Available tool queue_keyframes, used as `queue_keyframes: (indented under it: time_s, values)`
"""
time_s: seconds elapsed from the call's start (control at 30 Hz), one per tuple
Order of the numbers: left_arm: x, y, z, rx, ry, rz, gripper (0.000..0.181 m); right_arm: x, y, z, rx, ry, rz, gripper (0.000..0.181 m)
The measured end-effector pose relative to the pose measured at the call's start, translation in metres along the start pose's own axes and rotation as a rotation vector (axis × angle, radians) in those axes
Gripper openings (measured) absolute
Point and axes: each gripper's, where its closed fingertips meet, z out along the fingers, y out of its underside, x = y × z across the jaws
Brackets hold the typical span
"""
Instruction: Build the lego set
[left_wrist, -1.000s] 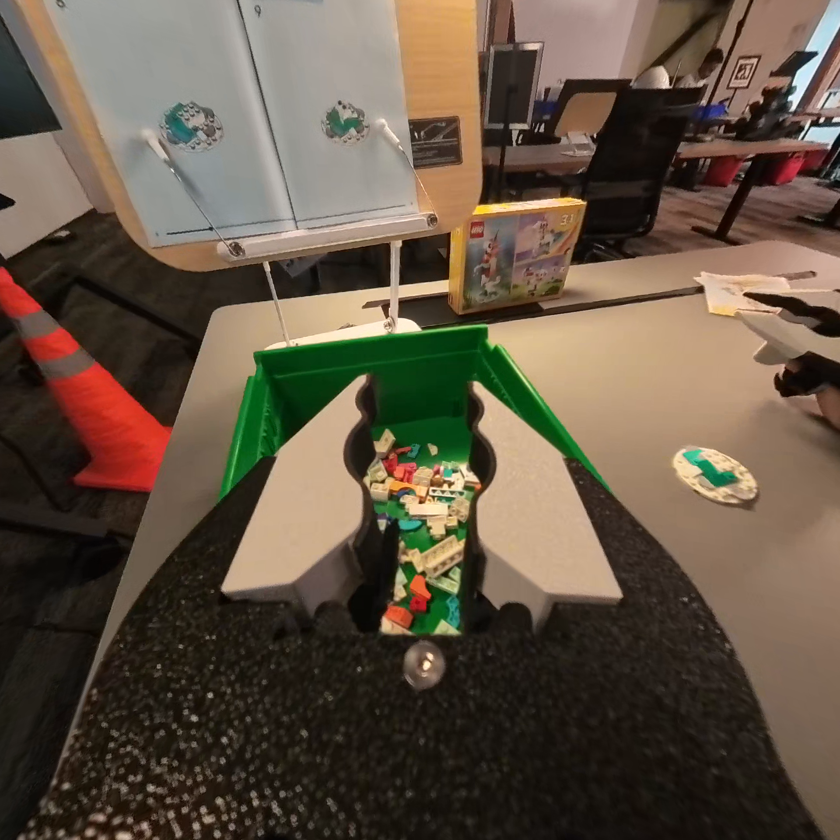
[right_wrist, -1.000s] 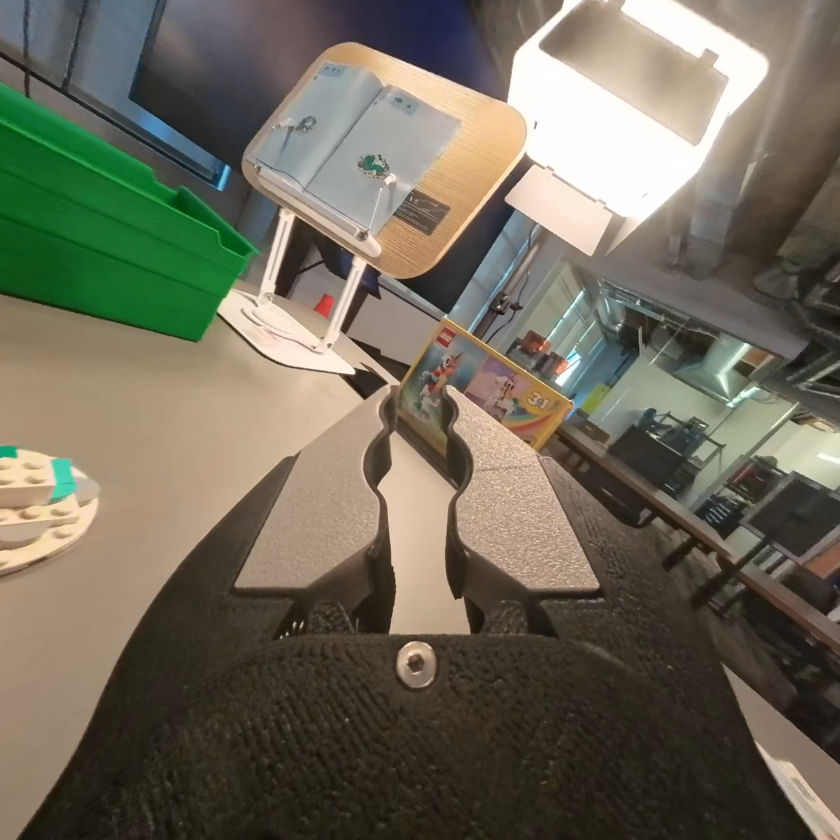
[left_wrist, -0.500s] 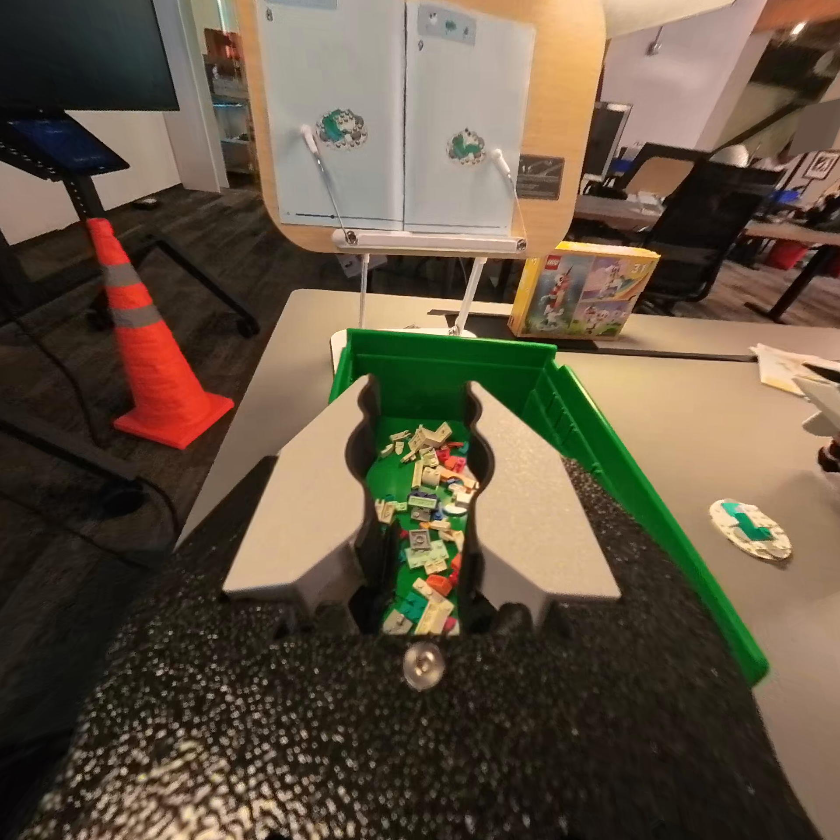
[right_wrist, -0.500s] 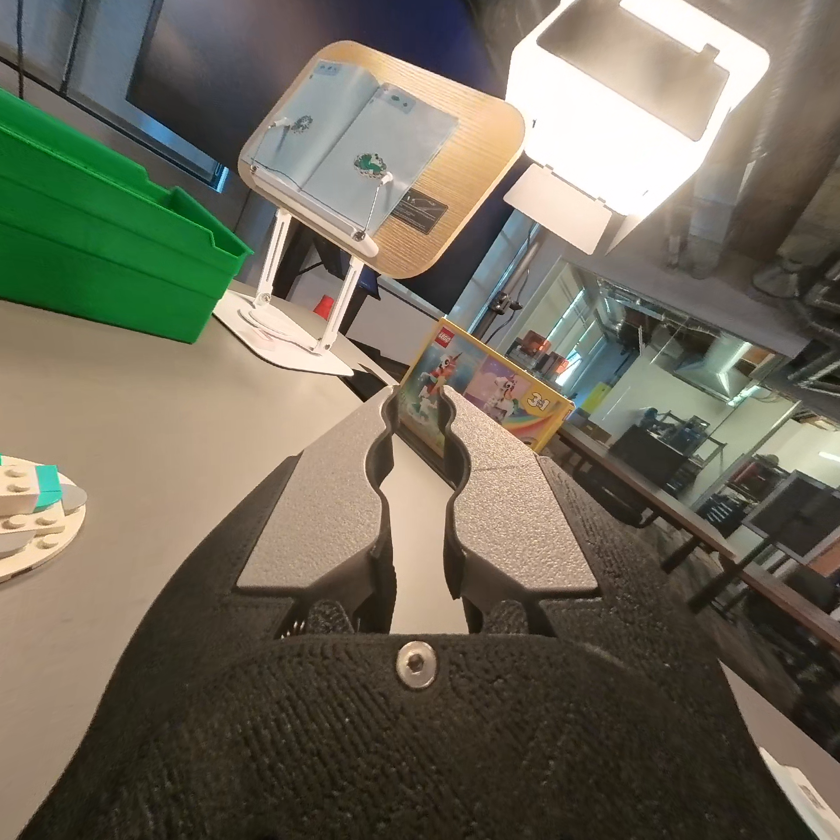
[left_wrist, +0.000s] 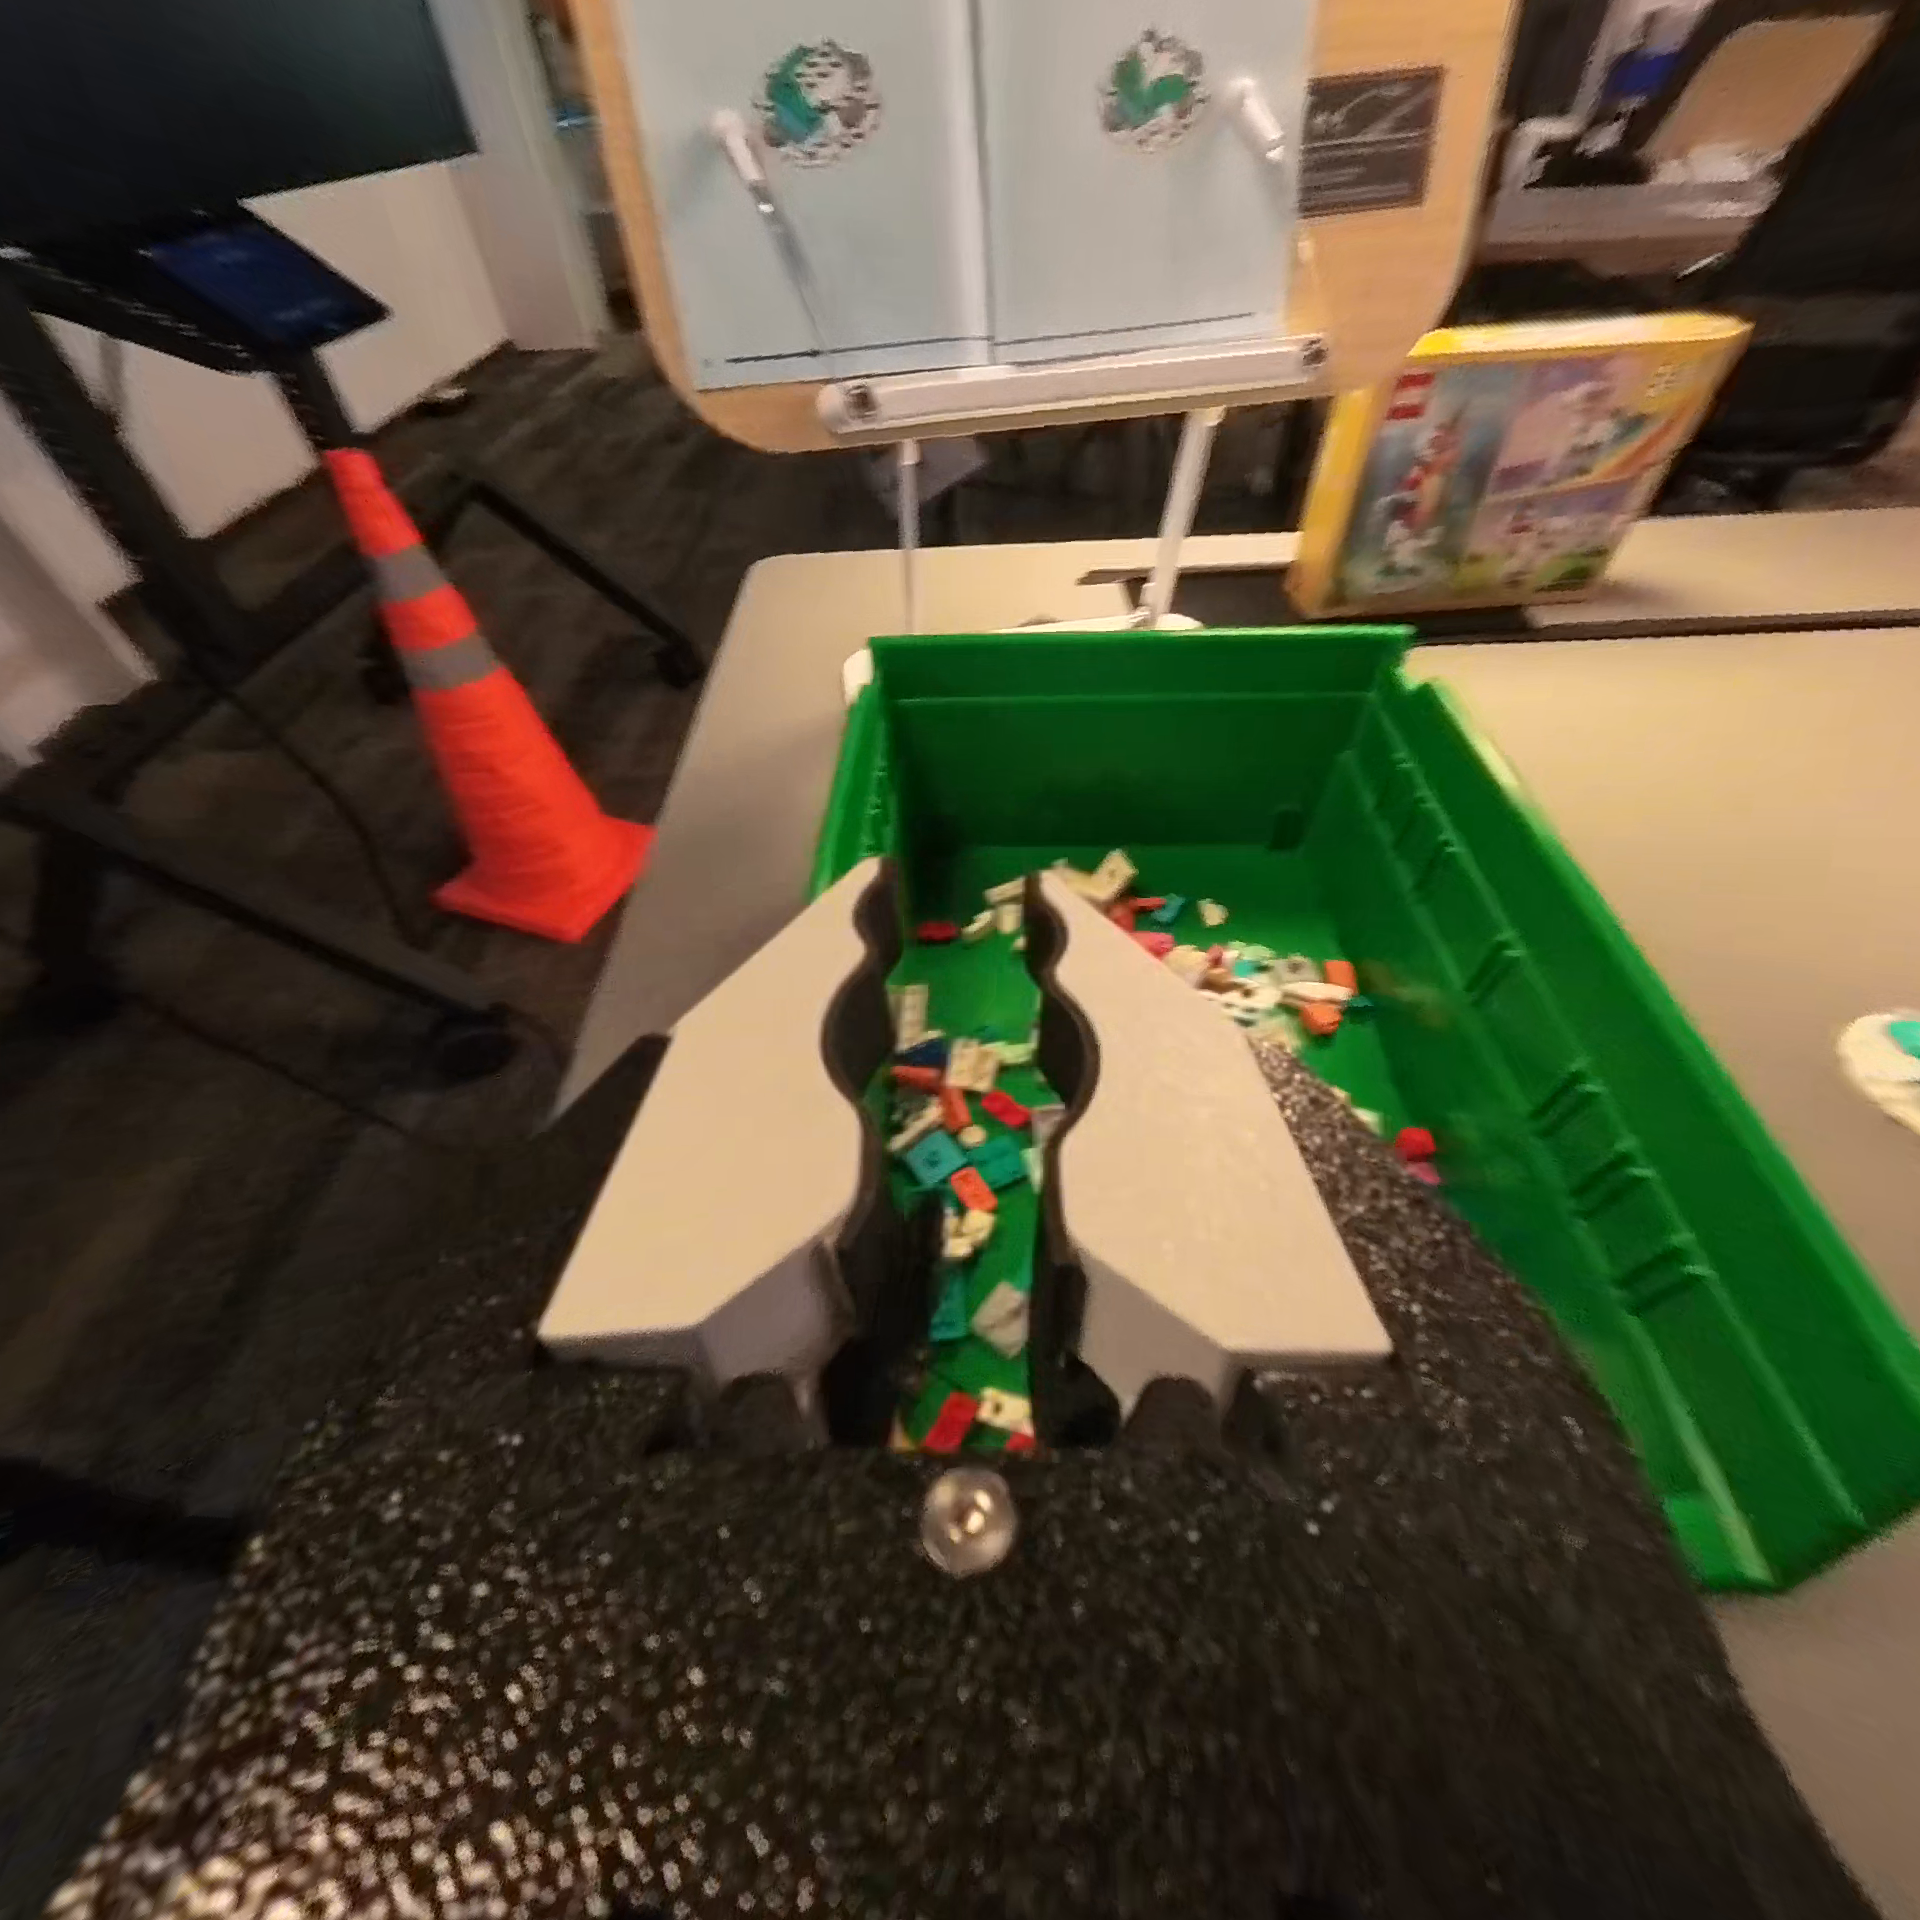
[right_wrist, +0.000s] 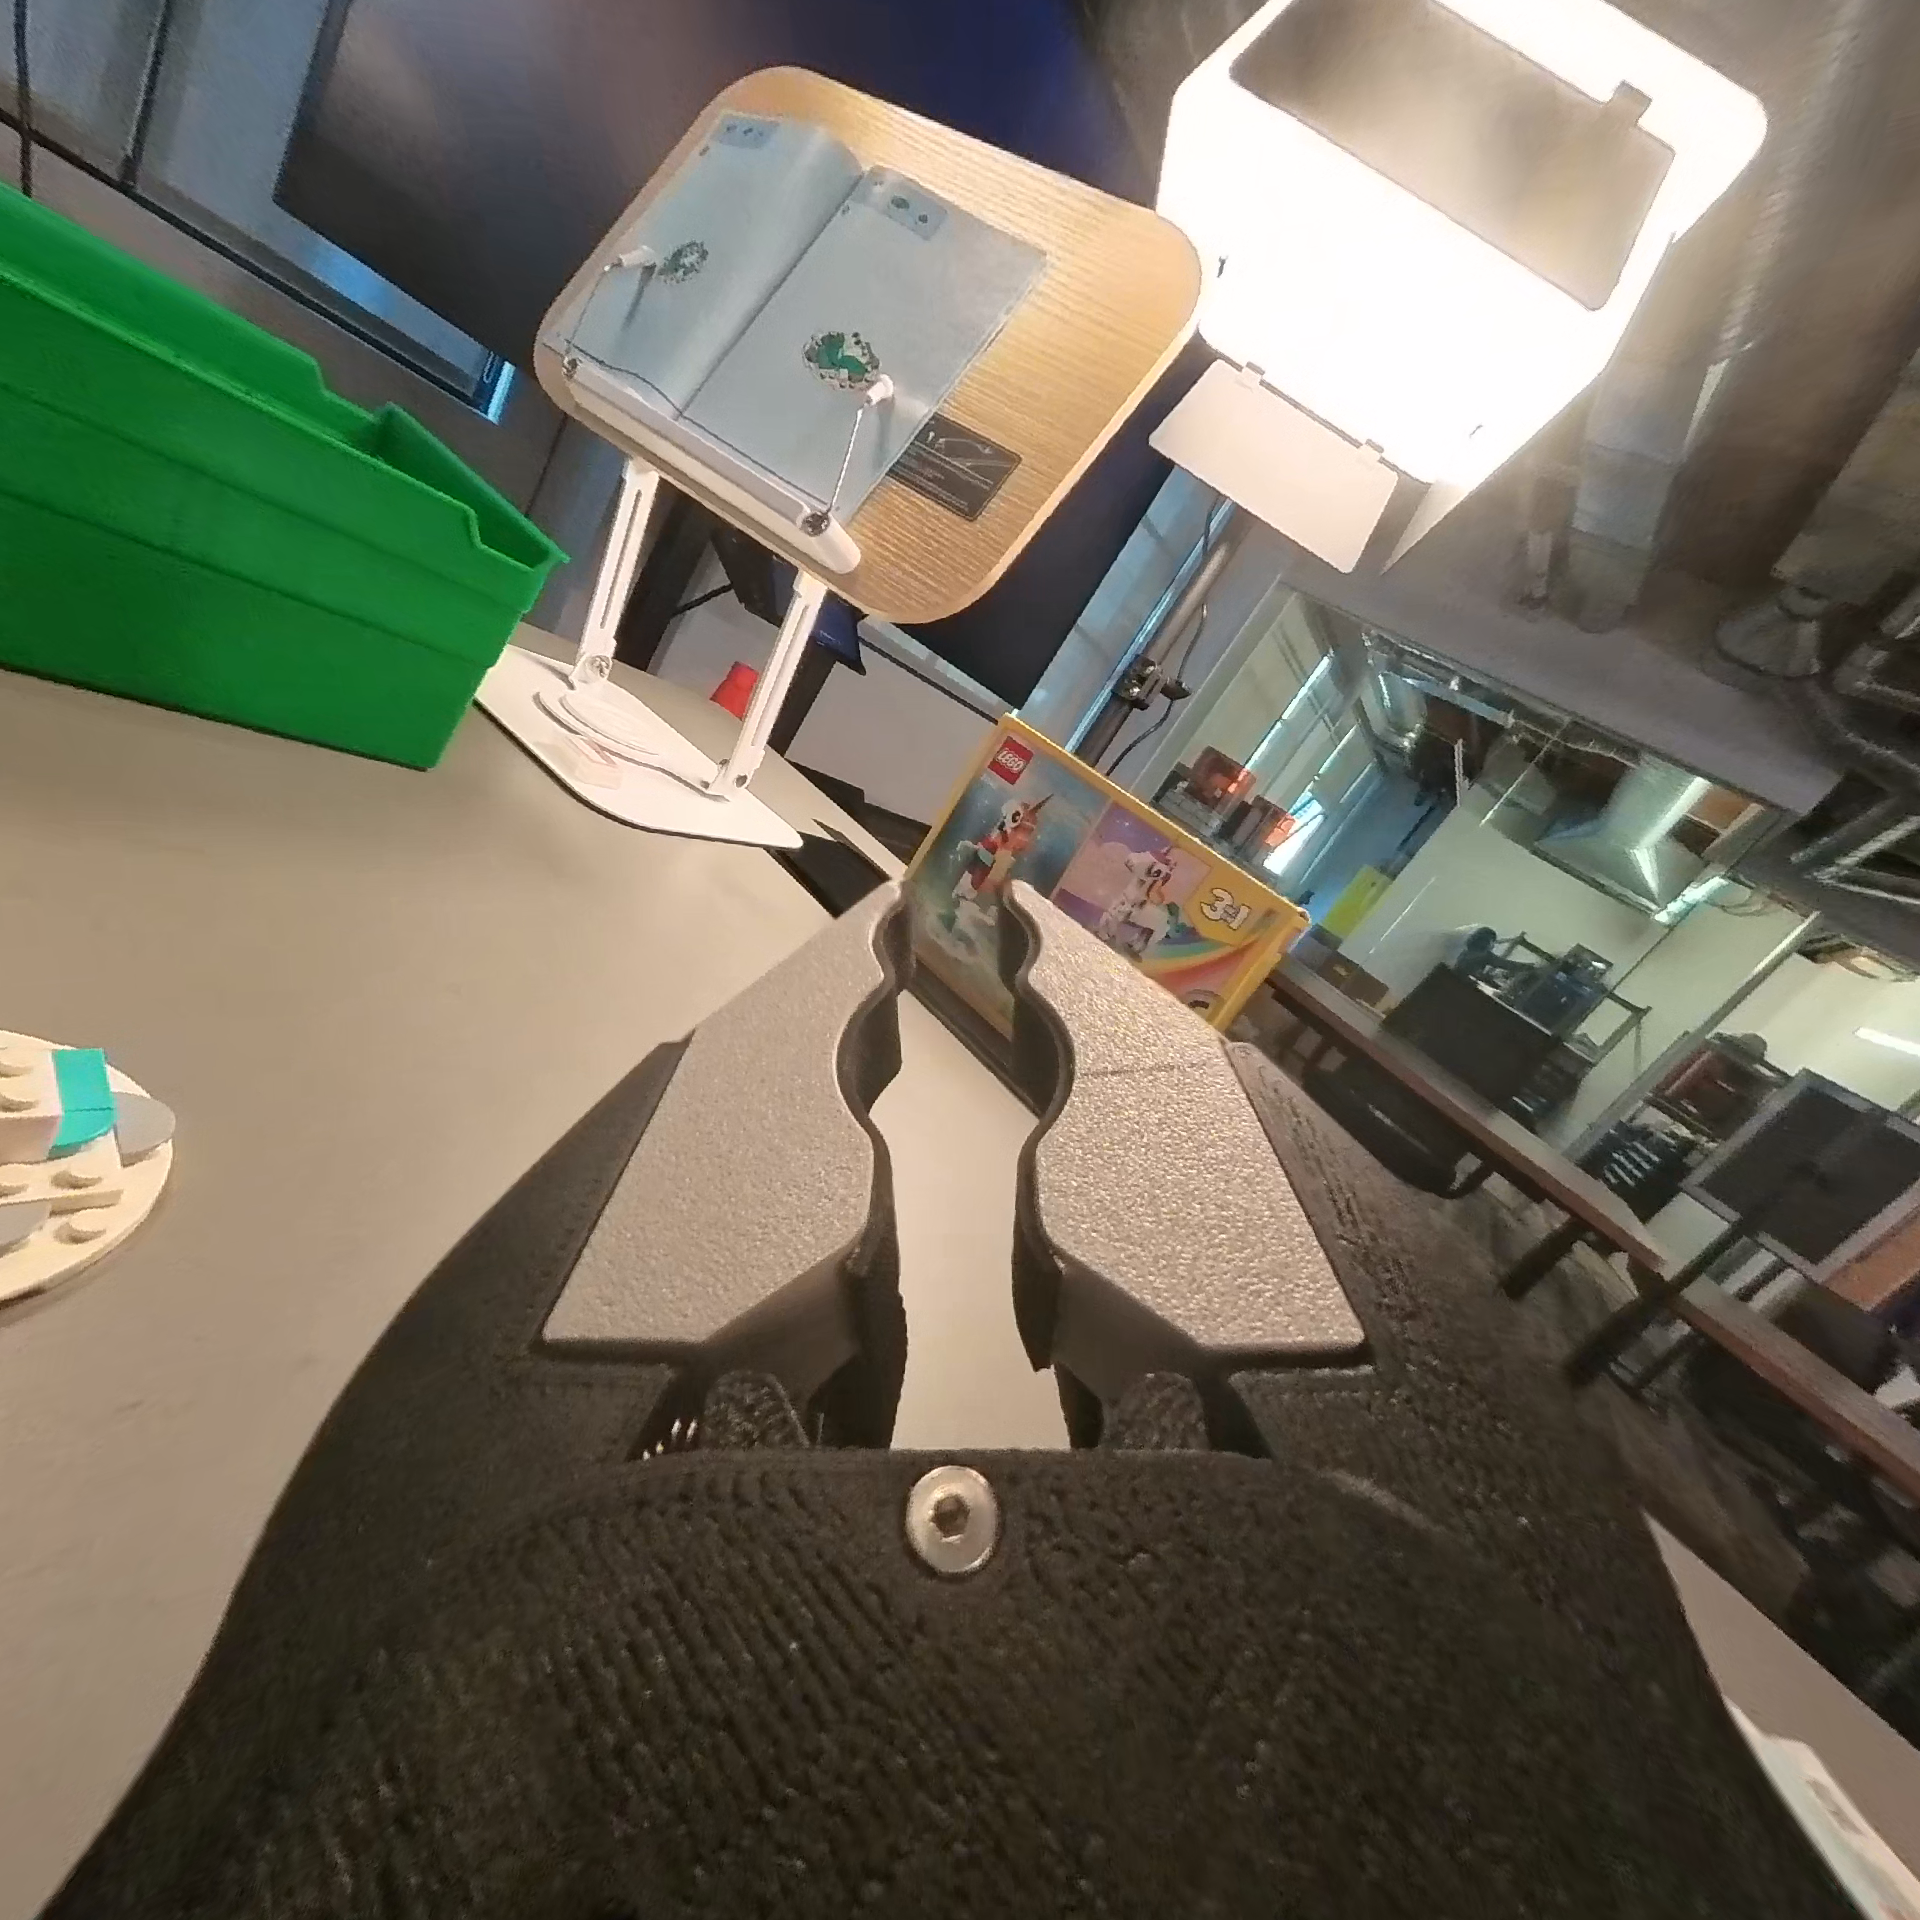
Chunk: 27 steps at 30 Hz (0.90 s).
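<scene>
A green bin (left_wrist: 1558, 1091) holds several loose small bricks (left_wrist: 961, 1101) in white, red and teal. My left gripper (left_wrist: 961, 883) hangs over the bin's left half, open and empty, its fingers pointing down into it. A round white plate with a teal and white piece on it, the partial build (right_wrist: 62, 1143), lies on the grey table; its edge also shows blurred in the left wrist view (left_wrist: 1886, 1070). My right gripper (right_wrist: 951, 899) is open and empty, low over the table to the right of the build, pointing at the set's box (right_wrist: 1101, 899).
A wooden book stand (left_wrist: 1039, 208) with the open instruction booklet stands behind the bin (right_wrist: 260, 582). The yellow set box (left_wrist: 1507, 457) stands at the back right. An orange cone (left_wrist: 488, 727) is on the floor to the left of the table (left_wrist: 1714, 831). The grippers' ends are close to 45 centimetres from one another.
My left gripper has swung left and closer over the bin; the bin now lies more to the right. The right gripper has shifted slightly, barely changing its view.
</scene>
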Motion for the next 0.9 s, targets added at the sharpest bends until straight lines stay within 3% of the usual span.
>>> queue_keyframes:
  time_s: [0.17, 0.4, 0.63, 0.9]
  values:
    - [0.021, 0.011, 0.015, -0.036, 0.211, -0.118, 0.019, 0.009, 0.006, 0.001, -0.026, 0.037, 0.014, 0.013]
    - [0.024, 0.014, 0.019, -0.025, 0.205, -0.065, 0.013, 0.013, 0.010, 0.001, -0.047, 0.065, 0.009, 0.013]
    - [0.009, -0.005, 0.013, 0.136, 0.203, -0.120, 0.006, 0.015, 0.012, 0.001, -0.060, 0.075, -0.025, 0.013]
    - [0.001, -0.005, 0.008, 0.174, 0.223, -0.211, 0.006, 0.015, 0.014, 0.002, -0.070, 0.078, -0.034, 0.013]
